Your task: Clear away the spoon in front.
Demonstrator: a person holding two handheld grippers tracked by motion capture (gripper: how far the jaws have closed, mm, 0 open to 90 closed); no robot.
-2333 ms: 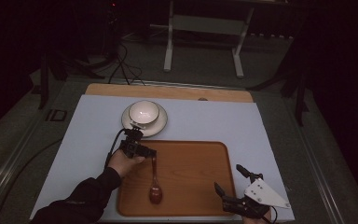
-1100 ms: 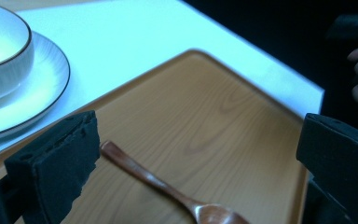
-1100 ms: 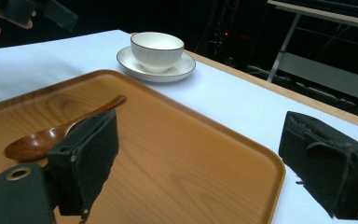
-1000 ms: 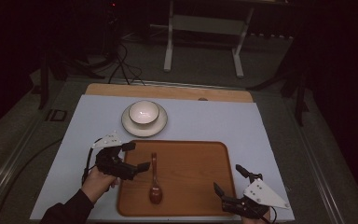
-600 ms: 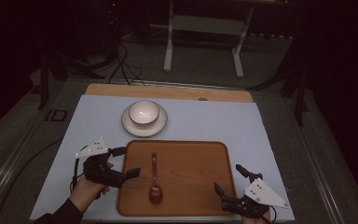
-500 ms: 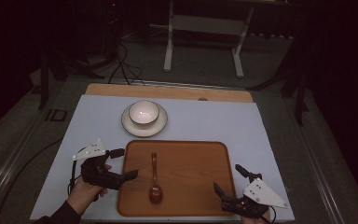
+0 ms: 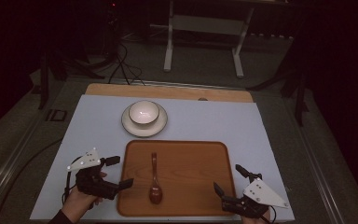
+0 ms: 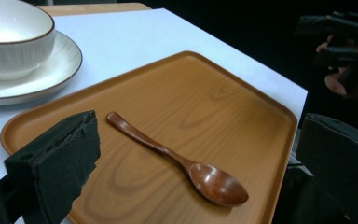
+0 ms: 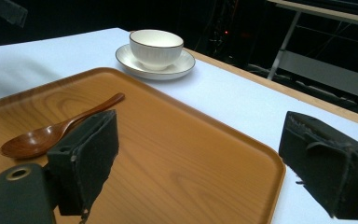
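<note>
Now the white worktop [image 7: 261, 126], set in a dark room with a metal frame stand [image 7: 205, 28] on the floor beyond, carries a wooden tray [image 7: 191, 158] at its near middle. Since 2.3 s ago the left gripper [image 7: 116, 171] has pulled back from over the tray to the near left, just beside the tray's left edge; its fingers [image 8: 56, 158] are spread wide and hold nothing. The right gripper [image 7: 230, 179] has stayed at the tray's near right corner, fingers [image 9: 86, 158] also wide apart and empty. Beyond the tray, a plate [image 7: 144, 126] bears a white bowl [image 7: 143, 113]. A brown spoon [image 7: 154, 179] lies in the tray's left half, bowl end nearest.
</note>
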